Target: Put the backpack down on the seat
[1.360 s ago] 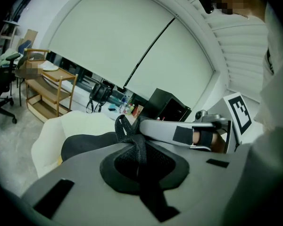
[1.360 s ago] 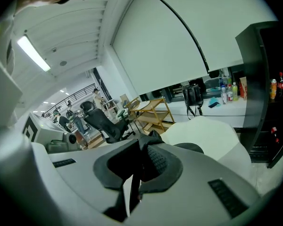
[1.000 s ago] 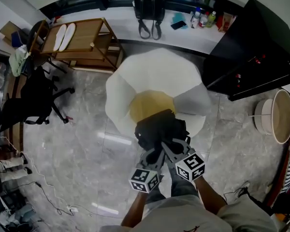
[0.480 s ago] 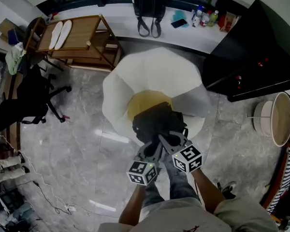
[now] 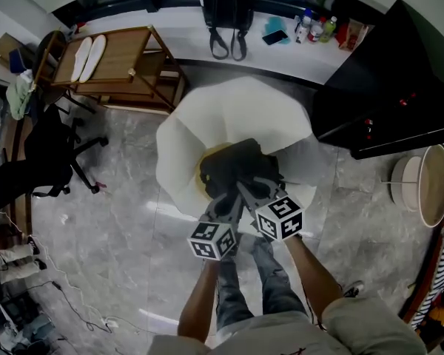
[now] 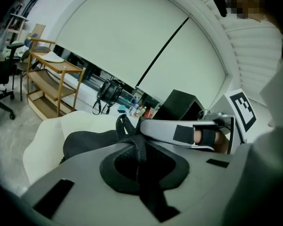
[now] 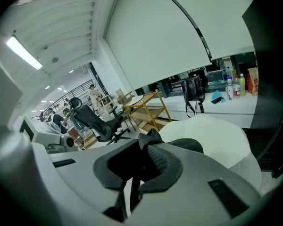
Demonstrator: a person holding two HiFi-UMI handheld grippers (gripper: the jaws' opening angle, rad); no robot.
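Observation:
In the head view the black backpack [image 5: 237, 165] hangs low over the yellow cushion [image 5: 203, 170] of the white shell seat [image 5: 233, 109]; whether it touches the cushion I cannot tell. My left gripper [image 5: 223, 202] and right gripper [image 5: 253, 191] sit side by side at its near edge. In the left gripper view a black strap [image 6: 128, 128] runs between the shut jaws of my left gripper [image 6: 134, 147], with the backpack body [image 6: 85, 142] just beyond. The right gripper [image 7: 141, 159] is likewise shut on a black strap [image 7: 148, 140], above the backpack [image 7: 186, 146] and the seat [image 7: 217, 131].
A wooden cart [image 5: 122, 61] with two white insoles stands at the back left. A black office chair [image 5: 41, 157] is at the left. A black bag [image 5: 228, 9] and bottles [image 5: 314, 26] sit on the far ledge. A black cabinet [image 5: 392, 80] and a round stool [image 5: 429, 183] are at the right.
Both grippers have carried the backpack forward over the seat; it now covers most of the yellow cushion. Both grips stay shut on the straps.

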